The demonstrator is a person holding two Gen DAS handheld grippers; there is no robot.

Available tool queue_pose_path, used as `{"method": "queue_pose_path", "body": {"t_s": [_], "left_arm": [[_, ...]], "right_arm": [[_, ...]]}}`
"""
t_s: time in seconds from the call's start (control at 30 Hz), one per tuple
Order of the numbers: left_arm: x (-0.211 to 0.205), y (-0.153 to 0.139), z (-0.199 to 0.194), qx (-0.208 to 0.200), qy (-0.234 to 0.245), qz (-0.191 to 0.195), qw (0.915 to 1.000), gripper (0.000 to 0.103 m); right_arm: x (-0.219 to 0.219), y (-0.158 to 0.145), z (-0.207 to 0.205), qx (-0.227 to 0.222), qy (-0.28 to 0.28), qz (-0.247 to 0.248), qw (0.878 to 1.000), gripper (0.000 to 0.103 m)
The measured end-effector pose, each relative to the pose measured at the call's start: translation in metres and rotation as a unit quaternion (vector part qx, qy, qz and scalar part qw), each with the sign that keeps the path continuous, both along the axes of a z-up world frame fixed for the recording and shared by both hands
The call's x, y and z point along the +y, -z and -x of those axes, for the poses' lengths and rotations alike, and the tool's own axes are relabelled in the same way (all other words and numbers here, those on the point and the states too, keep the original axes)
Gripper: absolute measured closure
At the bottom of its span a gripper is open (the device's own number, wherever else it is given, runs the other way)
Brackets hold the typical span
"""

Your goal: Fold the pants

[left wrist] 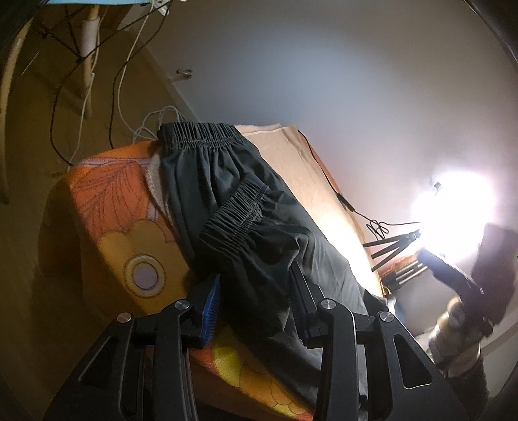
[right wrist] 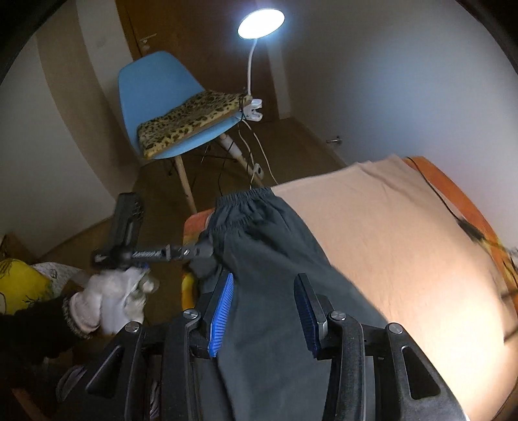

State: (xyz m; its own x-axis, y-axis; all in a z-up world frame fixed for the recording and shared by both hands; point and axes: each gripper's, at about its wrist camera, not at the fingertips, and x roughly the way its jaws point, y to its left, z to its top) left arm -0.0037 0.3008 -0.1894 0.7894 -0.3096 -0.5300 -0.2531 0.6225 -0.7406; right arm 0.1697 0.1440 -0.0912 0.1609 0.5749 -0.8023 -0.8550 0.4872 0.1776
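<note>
1. The left gripper (left wrist: 255, 302) has its jaws spread wide, with dark fabric of the pants (left wrist: 246, 207) lying in the gap between the two blue pads (left wrist: 212, 311); the pads stand clear of each other and do not pinch the cloth.
2. The right gripper (right wrist: 264, 312) is likewise parted, and a leg of the pants (right wrist: 275, 259) runs straight through the opening; whether either pad touches the cloth cannot be told.
3. Just ahead of the left jaws, an elastic cuff (left wrist: 231, 223) is bunched on top of the garment, and farther ahead the waistband (left wrist: 200, 132) lies at the far edge of the bed (left wrist: 113, 207).
4. Ahead of the right jaws, the pants stretch away to the same gathered waistband (right wrist: 246, 197).
5. Right of the right jaws lies a peach sheet (right wrist: 388, 233), on which the pants rest.
6. Left of the right jaws, a gloved hand (right wrist: 113, 298) grips the handle of the left gripper (right wrist: 197, 251), wrist bent, its tool reaching toward the pants' left edge; its fingers are hidden in the cloth there.
7. Right of the left jaws, the right gripper's body (left wrist: 479, 278) shows blurred, held in a gloved hand.
8. Well beyond the right jaws stand a blue chair (right wrist: 152, 94) and a lit lamp (right wrist: 260, 22).
</note>
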Motion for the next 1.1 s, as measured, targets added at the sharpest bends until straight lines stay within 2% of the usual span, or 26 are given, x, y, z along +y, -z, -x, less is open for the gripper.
{"method": "queue_pose_path", "body": {"t_s": [0.13, 0.2, 0.53, 0.63, 0.7, 0.77, 0.8, 0.93, 1.1], "left_arm": [[0.000, -0.002, -0.002, -0.001, 0.009, -0.013, 0.9999, 0.064], [0.002, -0.003, -0.001, -0.001, 0.010, -0.012, 0.9999, 0.056], [0.018, -0.001, -0.005, 0.001, 0.003, 0.004, 1.0000, 0.056], [0.015, -0.002, -0.009, 0.008, 0.004, -0.007, 0.9999, 0.056], [0.011, -0.004, -0.012, 0.014, 0.004, -0.028, 0.9995, 0.059], [0.007, -0.006, -0.013, 0.020, 0.001, -0.052, 0.9985, 0.062], [0.004, -0.007, -0.015, 0.024, -0.001, -0.066, 0.9976, 0.071], [-0.001, -0.007, -0.016, 0.028, -0.003, -0.099, 0.9947, 0.086], [-0.008, -0.014, -0.011, 0.015, 0.000, -0.139, 0.9903, 0.092]], "right_arm": [[0.030, 0.019, -0.023, 0.015, -0.006, 0.007, 1.000, 0.062], [0.047, 0.032, -0.034, 0.022, -0.007, 0.012, 1.000, 0.062], [0.107, 0.093, -0.063, 0.054, -0.026, 0.062, 0.996, 0.062], [0.117, 0.106, -0.063, 0.054, -0.037, 0.079, 0.995, 0.062], [0.122, 0.114, -0.061, 0.052, -0.044, 0.091, 0.994, 0.063], [0.125, 0.119, -0.055, 0.044, -0.055, 0.107, 0.992, 0.071], [0.126, 0.122, -0.051, 0.038, -0.059, 0.114, 0.991, 0.073], [0.124, 0.122, -0.047, 0.022, -0.051, 0.113, 0.992, 0.097], [0.115, 0.106, -0.042, -0.002, -0.038, 0.091, 0.995, 0.102]]}}
